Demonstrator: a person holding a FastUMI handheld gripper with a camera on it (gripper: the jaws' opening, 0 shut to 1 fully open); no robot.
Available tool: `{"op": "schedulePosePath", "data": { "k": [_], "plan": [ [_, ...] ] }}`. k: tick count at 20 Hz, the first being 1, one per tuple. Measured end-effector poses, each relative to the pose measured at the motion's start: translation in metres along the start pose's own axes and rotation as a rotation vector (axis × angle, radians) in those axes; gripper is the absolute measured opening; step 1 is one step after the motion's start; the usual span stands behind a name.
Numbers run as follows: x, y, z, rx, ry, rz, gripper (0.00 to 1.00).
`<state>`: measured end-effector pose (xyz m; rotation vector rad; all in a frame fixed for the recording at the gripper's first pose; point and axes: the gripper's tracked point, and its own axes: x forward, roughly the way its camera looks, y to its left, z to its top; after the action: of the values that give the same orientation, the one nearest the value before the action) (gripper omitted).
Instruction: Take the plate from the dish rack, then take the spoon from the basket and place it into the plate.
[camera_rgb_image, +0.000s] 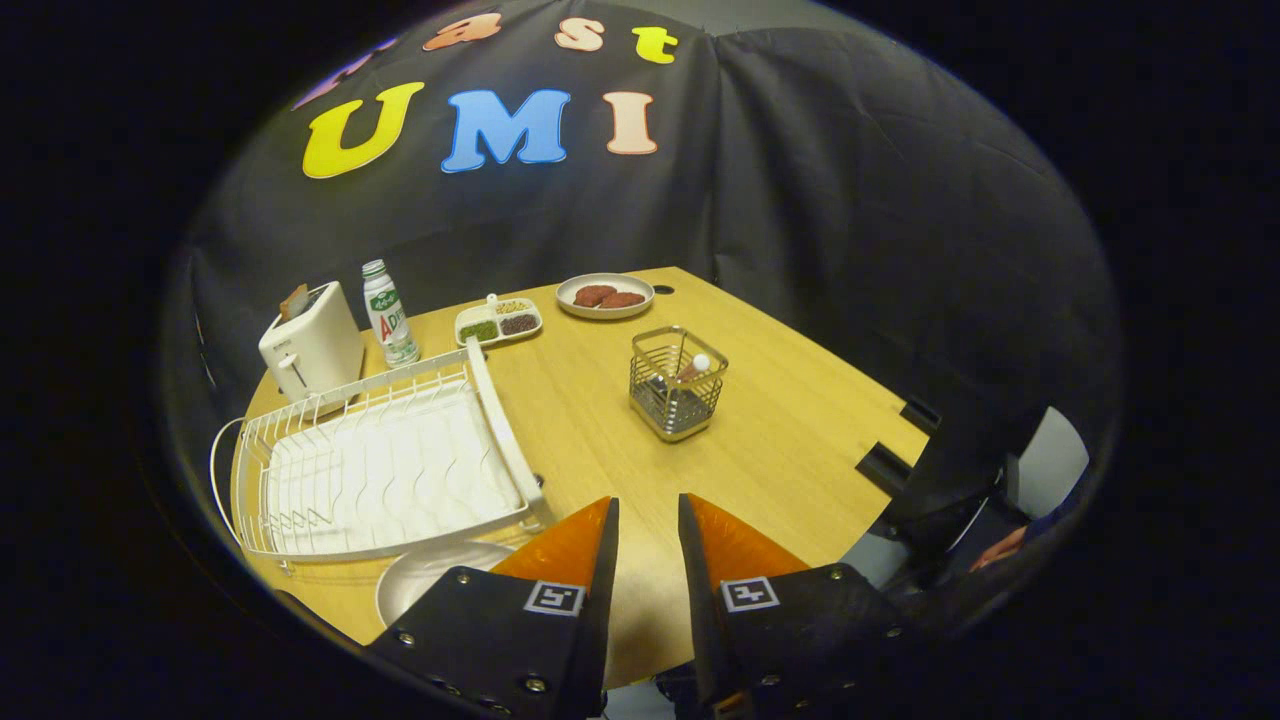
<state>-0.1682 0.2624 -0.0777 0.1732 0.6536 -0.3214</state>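
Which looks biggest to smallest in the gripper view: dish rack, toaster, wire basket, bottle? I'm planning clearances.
As they look:
1. dish rack, clearly largest, though nearest.
2. toaster.
3. wire basket, close to the toaster; unsure.
4. bottle, slimmest.
The claw is open, holding nothing.

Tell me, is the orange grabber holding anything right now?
No, nothing is held. The gripper has its fingers apart with only bare table between them. The plate lies beside the left finger, and the spoon is in the basket.

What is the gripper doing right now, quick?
Gripper: open, holding nothing, above the table; plate beside its fingers, out of the rack.
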Motion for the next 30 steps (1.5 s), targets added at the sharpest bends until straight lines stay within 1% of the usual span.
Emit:
{"op": "schedulePosePath", "data": {
  "k": [4, 8, 14, 19, 20, 21, 22, 23, 24, 25, 27, 28, 30],
  "plan": [
    [0.030, -0.017, 0.037, -0.052, -0.040, -0.038, 0.36],
    [0.061, -0.029, 0.057, -0.078, -0.038, -0.059, 0.36],
    [0.096, -0.038, 0.067, -0.072, -0.007, -0.052, 0.36],
    [0.120, -0.038, 0.067, -0.068, 0.024, -0.023, 0.36],
    [0.124, -0.040, 0.064, -0.070, 0.032, -0.027, 0.36],
    [0.131, -0.031, 0.063, -0.067, 0.040, 0.023, 0.36],
    [0.125, -0.029, 0.064, -0.072, 0.049, 0.031, 0.16],
    [0.127, -0.032, 0.064, -0.083, 0.048, 0.026, 0.15],
    [0.126, -0.025, 0.066, -0.089, 0.041, 0.044, 0.16],
    [0.126, -0.027, 0.066, -0.101, 0.042, 0.035, 0.08],
    [0.123, -0.026, 0.069, -0.110, 0.033, 0.040, 0.08],
    [0.120, -0.026, 0.071, -0.113, 0.024, 0.036, 0.04],
    [0.115, -0.027, 0.076, -0.114, 0.006, 0.034, 0.04]
  ]
}}
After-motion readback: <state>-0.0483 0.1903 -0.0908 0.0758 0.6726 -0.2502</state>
